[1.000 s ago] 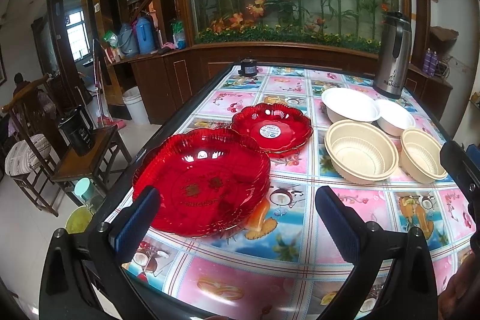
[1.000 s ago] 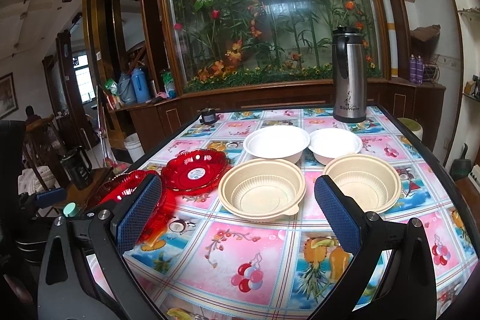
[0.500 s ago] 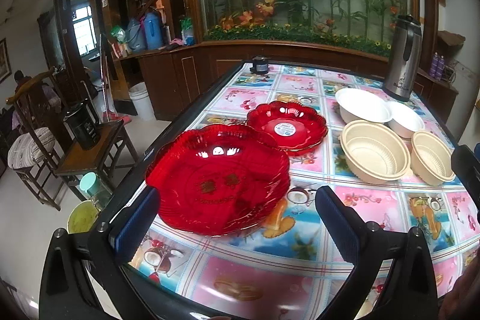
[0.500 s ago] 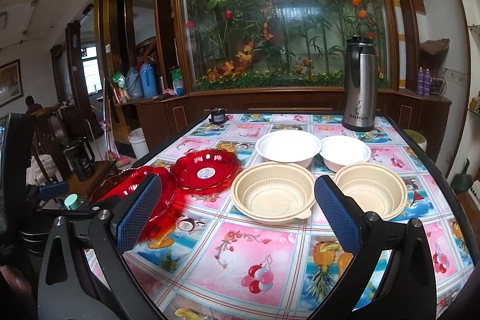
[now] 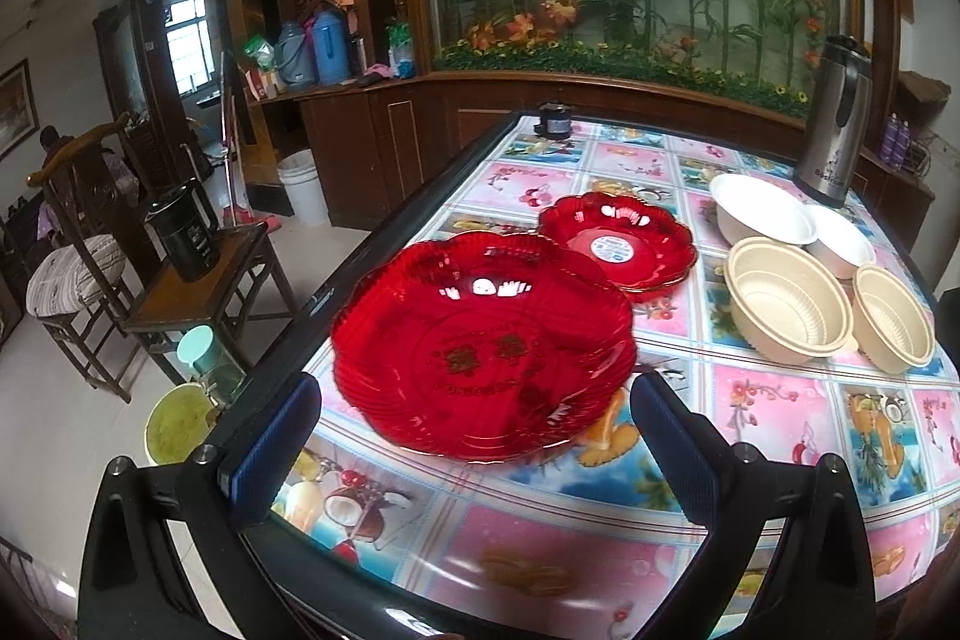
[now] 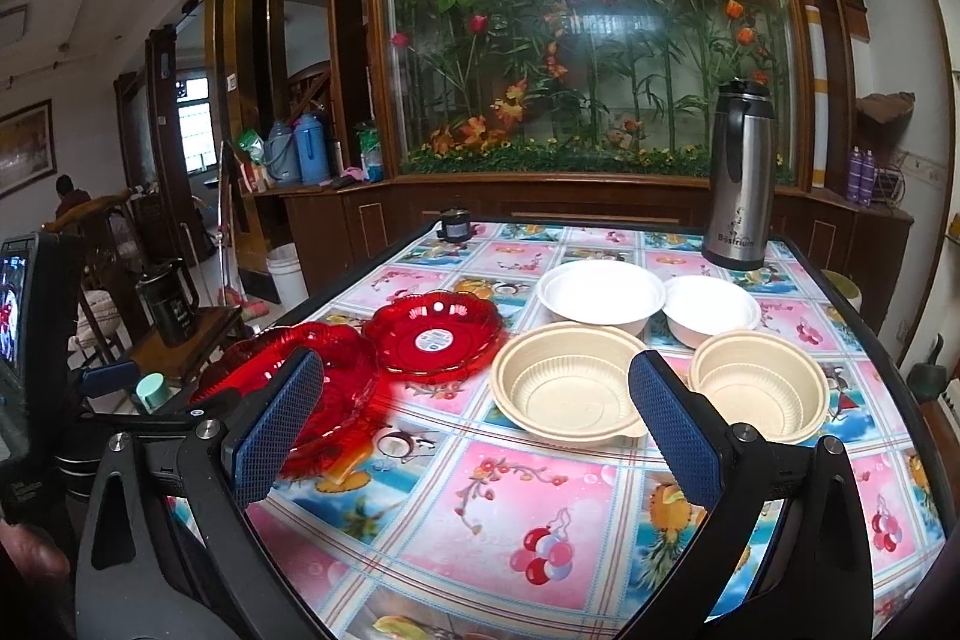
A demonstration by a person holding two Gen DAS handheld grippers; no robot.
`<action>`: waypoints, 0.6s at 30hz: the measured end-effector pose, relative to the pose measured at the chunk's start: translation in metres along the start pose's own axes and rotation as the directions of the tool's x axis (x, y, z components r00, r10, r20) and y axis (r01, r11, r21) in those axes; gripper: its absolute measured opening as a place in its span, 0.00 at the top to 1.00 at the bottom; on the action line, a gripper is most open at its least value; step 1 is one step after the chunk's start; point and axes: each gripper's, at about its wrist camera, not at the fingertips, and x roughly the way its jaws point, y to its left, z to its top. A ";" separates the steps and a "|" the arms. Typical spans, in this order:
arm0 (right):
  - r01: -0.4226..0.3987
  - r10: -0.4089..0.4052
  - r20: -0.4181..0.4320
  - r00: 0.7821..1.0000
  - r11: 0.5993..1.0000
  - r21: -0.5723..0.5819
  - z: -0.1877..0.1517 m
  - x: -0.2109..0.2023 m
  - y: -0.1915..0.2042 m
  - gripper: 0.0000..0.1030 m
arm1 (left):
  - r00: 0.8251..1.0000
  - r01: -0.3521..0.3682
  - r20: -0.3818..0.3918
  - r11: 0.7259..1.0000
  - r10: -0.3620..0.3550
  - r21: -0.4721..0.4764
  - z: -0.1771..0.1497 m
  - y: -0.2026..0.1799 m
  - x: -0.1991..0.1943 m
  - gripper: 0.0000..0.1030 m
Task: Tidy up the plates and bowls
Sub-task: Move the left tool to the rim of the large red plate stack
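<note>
A large red scalloped plate (image 5: pixel 483 346) lies near the table's left edge, with a smaller red plate (image 5: pixel 618 244) just behind it. To their right sit a big beige bowl (image 5: pixel 786 301), a small beige bowl (image 5: pixel 891 319), a big white bowl (image 5: pixel 762 214) and a small white bowl (image 5: pixel 840 244). My left gripper (image 5: pixel 474 430) is open, its fingers on either side of the large plate's near rim, holding nothing. My right gripper (image 6: pixel 474 421) is open and empty, in front of the big beige bowl (image 6: pixel 567 388). The red plates (image 6: pixel 432 334) lie to its left.
A steel thermos jug (image 6: pixel 738 178) stands at the table's far right, a small dark cup (image 6: pixel 455 225) at the far edge. Left of the table are wooden chairs (image 5: pixel 198 280), a black kettle (image 5: pixel 183 232) and a white bucket (image 5: pixel 303 187). The flowered tablecloth (image 6: pixel 534 520) covers the table.
Both views have shifted left and a little back. The left gripper has drawn in line with the large red plate. No dish has moved.
</note>
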 end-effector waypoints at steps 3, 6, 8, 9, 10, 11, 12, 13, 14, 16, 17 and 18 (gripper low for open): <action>-0.011 0.011 0.002 1.000 1.000 -0.011 0.002 0.001 0.008 0.00 | 1.000 -0.012 -0.001 1.000 0.012 -0.012 0.000 0.009 0.002 0.00; -0.024 0.024 0.004 1.000 1.000 -0.021 0.004 0.004 0.016 0.00 | 1.000 -0.028 0.000 0.999 0.028 -0.022 -0.001 0.018 0.003 0.00; -0.038 0.038 -0.002 0.999 0.999 -0.025 0.005 0.007 0.022 0.00 | 0.999 -0.039 -0.002 0.999 0.039 -0.024 -0.001 0.024 0.005 0.00; -0.045 0.045 -0.008 0.999 0.999 -0.025 0.005 0.008 0.025 0.00 | 0.999 -0.049 -0.003 0.999 0.049 -0.023 -0.001 0.030 0.006 0.00; -0.055 0.054 -0.016 0.998 0.998 -0.025 0.005 0.012 0.028 0.00 | 0.998 -0.057 -0.004 0.998 0.057 -0.022 -0.002 0.034 0.007 0.00; -0.060 0.060 -0.021 0.998 0.998 -0.026 0.005 0.014 0.031 0.00 | 0.998 -0.068 -0.008 0.997 0.068 -0.022 -0.001 0.040 0.009 0.00; -0.065 0.064 -0.028 0.998 0.998 -0.027 0.006 0.017 0.034 0.00 | 0.997 -0.078 -0.016 0.997 0.078 -0.025 0.000 0.049 0.011 0.00; -0.072 0.071 -0.039 0.997 0.997 -0.029 0.006 0.021 0.037 0.00 | 0.997 -0.081 -0.021 0.996 0.080 -0.031 0.001 0.056 0.013 0.00; -0.079 0.077 -0.047 0.996 0.996 -0.030 0.006 0.025 0.040 0.00 | 0.996 -0.083 -0.030 0.996 0.082 -0.044 0.003 0.066 0.016 0.00; -0.089 0.087 -0.062 0.994 0.996 -0.032 0.005 0.031 0.046 0.00 | 0.996 -0.085 -0.044 0.994 0.082 -0.068 0.005 0.083 0.021 0.00; -0.093 0.090 -0.073 0.993 0.995 -0.035 0.005 0.037 0.051 0.00 | 0.996 -0.081 -0.051 0.994 0.078 -0.079 0.006 0.090 0.024 0.00; -0.095 0.091 -0.082 0.992 0.995 -0.037 0.004 0.041 0.054 0.00 | 0.996 -0.077 -0.056 0.993 0.072 -0.089 0.006 0.096 0.026 0.00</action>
